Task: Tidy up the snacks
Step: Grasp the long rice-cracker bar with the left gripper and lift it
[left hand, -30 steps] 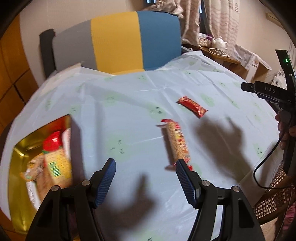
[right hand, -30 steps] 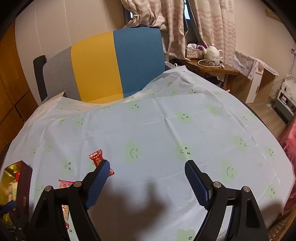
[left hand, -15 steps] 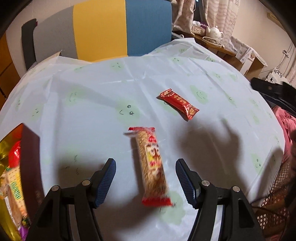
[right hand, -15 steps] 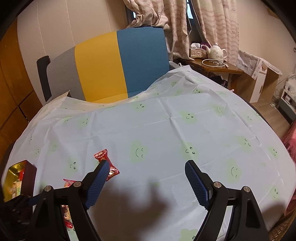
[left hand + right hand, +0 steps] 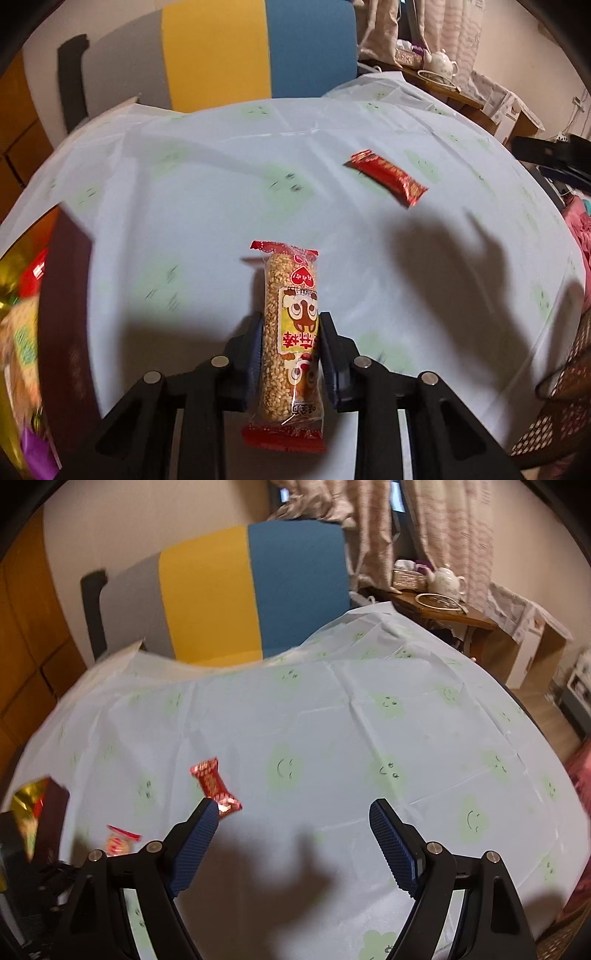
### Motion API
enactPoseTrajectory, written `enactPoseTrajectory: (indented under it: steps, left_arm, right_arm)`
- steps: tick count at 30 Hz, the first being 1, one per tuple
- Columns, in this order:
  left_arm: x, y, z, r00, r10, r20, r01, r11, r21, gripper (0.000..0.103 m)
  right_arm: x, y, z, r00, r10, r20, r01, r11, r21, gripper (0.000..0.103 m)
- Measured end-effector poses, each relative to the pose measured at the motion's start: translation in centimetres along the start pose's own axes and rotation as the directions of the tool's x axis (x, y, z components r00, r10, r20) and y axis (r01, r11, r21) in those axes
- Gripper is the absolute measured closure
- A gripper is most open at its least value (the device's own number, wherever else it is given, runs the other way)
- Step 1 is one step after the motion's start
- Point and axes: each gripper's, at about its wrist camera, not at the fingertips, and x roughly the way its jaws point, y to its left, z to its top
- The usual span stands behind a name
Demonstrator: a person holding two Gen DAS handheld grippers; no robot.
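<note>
My left gripper [image 5: 291, 332] is shut on a long rice-puff snack bar [image 5: 290, 332] in clear wrap with red ends, gripped at its middle over the table. Its top end also shows in the right wrist view [image 5: 120, 840]. A small red snack packet [image 5: 386, 177] lies on the light blue tablecloth beyond and to the right; in the right wrist view it [image 5: 214, 788] sits just past my left fingertip. My right gripper [image 5: 291, 823] is open and empty above the cloth. A dark box with gold lining [image 5: 62, 295] holding several snacks stands at the left.
A grey, yellow and blue chair back [image 5: 221, 590] stands behind the round table. A side table with a teapot [image 5: 448, 579] is at the back right. The cloth [image 5: 369, 738] has green smiley prints. The other gripper's body [image 5: 554, 151] shows at the right edge.
My left gripper has moved onto the rice-puff bar and closed on it. The right gripper stayed open and shifted slightly towards the red packet.
</note>
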Motion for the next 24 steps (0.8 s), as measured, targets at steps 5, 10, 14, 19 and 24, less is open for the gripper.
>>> enactPoseTrajectory:
  steps: [5, 10, 14, 19, 24]
  left_arm:
    - [-1.6, 0.4, -3.2, 0.995, 0.040, 0.090, -0.044, 0.998, 0.038, 0.074]
    - [-1.7, 0.5, -4.3, 0.986, 0.054, 0.156, -0.059, 0.998, 0.027, 0.074]
    - [-1.7, 0.8, -4.4, 0.984, 0.042, 0.172, -0.046, 0.999, 0.018, 0.074]
    - [-1.7, 0.9, -4.6, 0.983, 0.026, 0.183, -0.028, 1.000, 0.004, 0.074]
    - [-1.7, 1.0, -4.7, 0.981, 0.021, 0.191, -0.020, 1.000, -0.005, 0.074]
  right_arm:
    - [1.0, 2.0, -0.9, 0.999, -0.011, -0.053, 0.005, 0.995, -0.104, 0.019]
    - [1.9, 2.8, -1.6, 0.995, -0.040, -0.086, 0.026, 0.987, -0.160, 0.019]
    - [2.3, 2.7, -1.9, 0.993, -0.051, -0.108, 0.033, 0.986, -0.161, 0.019]
    - [3.0, 3.2, -2.2, 0.989, -0.064, -0.137, 0.039, 0.984, -0.177, 0.019]
    - [3.5, 3.4, -2.4, 0.985, -0.075, -0.157, 0.044, 0.981, -0.189, 0.019]
